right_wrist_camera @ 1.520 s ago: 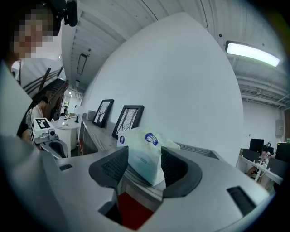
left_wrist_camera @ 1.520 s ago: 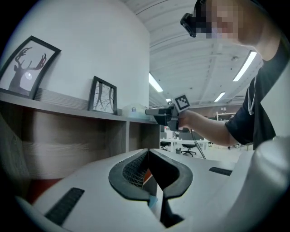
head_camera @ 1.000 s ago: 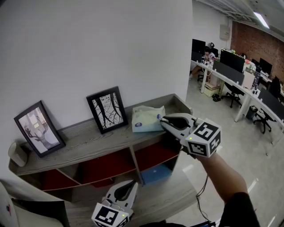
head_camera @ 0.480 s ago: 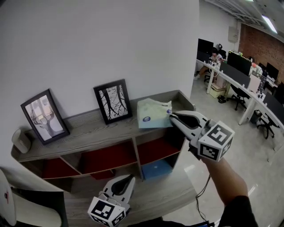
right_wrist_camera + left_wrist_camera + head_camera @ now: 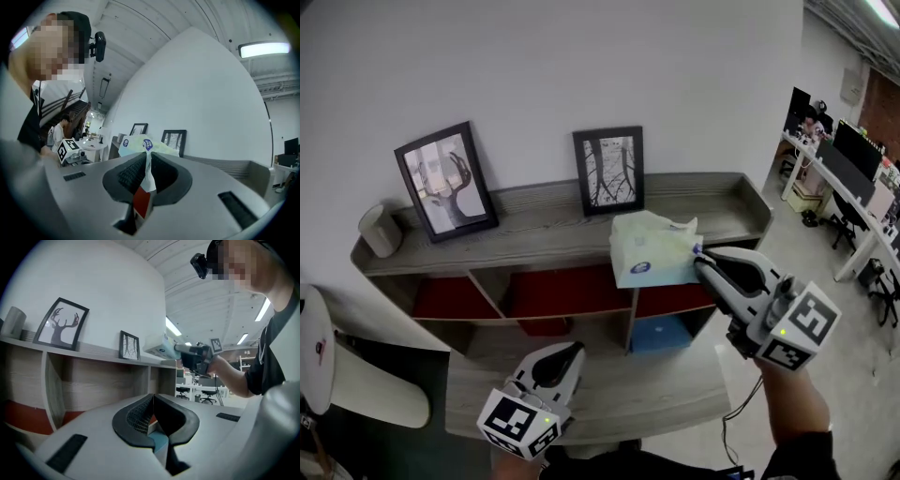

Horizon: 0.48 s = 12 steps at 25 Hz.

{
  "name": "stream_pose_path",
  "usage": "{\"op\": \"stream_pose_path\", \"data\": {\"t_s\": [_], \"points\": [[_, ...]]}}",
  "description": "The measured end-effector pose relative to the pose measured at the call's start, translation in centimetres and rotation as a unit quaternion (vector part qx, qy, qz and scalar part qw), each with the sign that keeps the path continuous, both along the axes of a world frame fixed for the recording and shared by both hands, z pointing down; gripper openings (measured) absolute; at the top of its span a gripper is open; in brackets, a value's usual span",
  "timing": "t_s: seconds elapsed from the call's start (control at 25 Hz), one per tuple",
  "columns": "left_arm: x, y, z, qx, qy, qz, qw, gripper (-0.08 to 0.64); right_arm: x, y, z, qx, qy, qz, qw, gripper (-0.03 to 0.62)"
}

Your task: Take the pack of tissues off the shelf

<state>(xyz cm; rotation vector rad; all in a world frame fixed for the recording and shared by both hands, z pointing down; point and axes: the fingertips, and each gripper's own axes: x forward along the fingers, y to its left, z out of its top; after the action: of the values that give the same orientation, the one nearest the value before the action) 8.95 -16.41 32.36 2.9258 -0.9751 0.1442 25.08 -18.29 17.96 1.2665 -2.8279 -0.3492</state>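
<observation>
The pack of tissues (image 5: pixel 652 248), pale green and white with a blue round label, hangs in the air before the front edge of the grey wooden shelf (image 5: pixel 525 230). My right gripper (image 5: pixel 701 260) is shut on the pack's right end. In the right gripper view the wrapper's thin edge (image 5: pixel 148 161) is pinched between the dark pads, and the pack (image 5: pixel 136 143) stands out beyond them. My left gripper (image 5: pixel 573 350) is low by the bottom ledge, shut and holding nothing. The left gripper view shows its jaws (image 5: pixel 153 401) pressed together, with the pack (image 5: pixel 161 347) above the shelf top.
Two framed tree pictures (image 5: pixel 445 180) (image 5: pixel 609 169) and a grey cylinder (image 5: pixel 381 231) stand on the shelf top. Red bins (image 5: pixel 546 298) and a blue box (image 5: pixel 661 331) fill the compartments. A lower wooden ledge (image 5: pixel 628 394) lies below. Office desks and chairs (image 5: pixel 853 178) are at the right.
The pack lay on the shelf top beside the right picture with my right gripper at its end. It has since been pulled forward off the shelf. My left gripper stays low and shut.
</observation>
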Motion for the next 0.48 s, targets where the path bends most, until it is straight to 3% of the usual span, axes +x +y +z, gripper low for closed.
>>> {"op": "stream_pose_path", "data": {"t_s": [0.48], "points": [[-12.4, 1.2, 2.4, -0.016, -0.026, 0.007, 0.9995, 0.015, -13.5, 2.8, 5.1, -0.038, -0.022, -0.047, 0.998, 0.034]]}}
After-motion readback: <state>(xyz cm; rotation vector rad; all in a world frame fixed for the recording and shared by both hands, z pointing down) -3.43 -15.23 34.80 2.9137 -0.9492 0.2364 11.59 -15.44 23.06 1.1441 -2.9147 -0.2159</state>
